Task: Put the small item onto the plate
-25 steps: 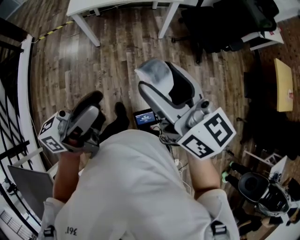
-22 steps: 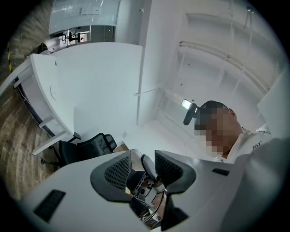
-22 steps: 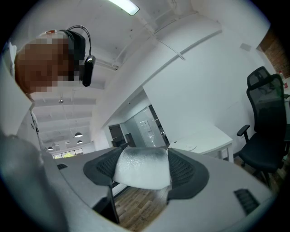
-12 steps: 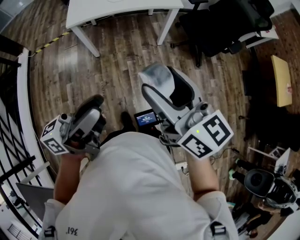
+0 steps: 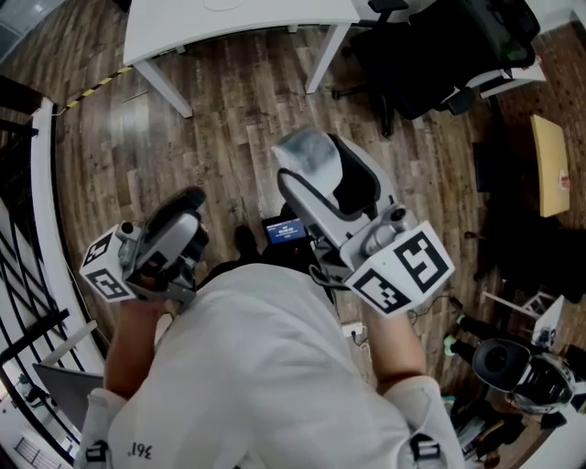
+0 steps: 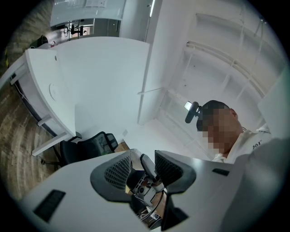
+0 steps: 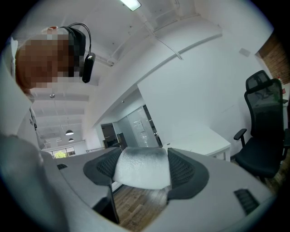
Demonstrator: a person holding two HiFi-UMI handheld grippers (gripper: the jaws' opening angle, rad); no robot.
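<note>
My right gripper (image 5: 309, 167) is held up in front of the person's chest, shut on a small white foam-like item (image 5: 306, 149) with a greyish top. In the right gripper view the small item (image 7: 140, 174) fills the space between the two black pads of my right gripper (image 7: 144, 166). At the left, also close to the chest, is my left gripper (image 5: 177, 218). In its own view my left gripper (image 6: 142, 166) has its jaws a little apart with nothing between them. No plate shows in any view.
The head view looks down on a wooden floor. A white table (image 5: 238, 18) stands at the top, a black office chair (image 5: 439, 55) at the top right. A small lit screen (image 5: 282, 229) sits between the grippers. A white railing (image 5: 44, 211) runs down the left.
Both grippers stay held near the chest; the view has drifted so that more of the white table shows at the top. The right gripper keeps its hold on the item.
</note>
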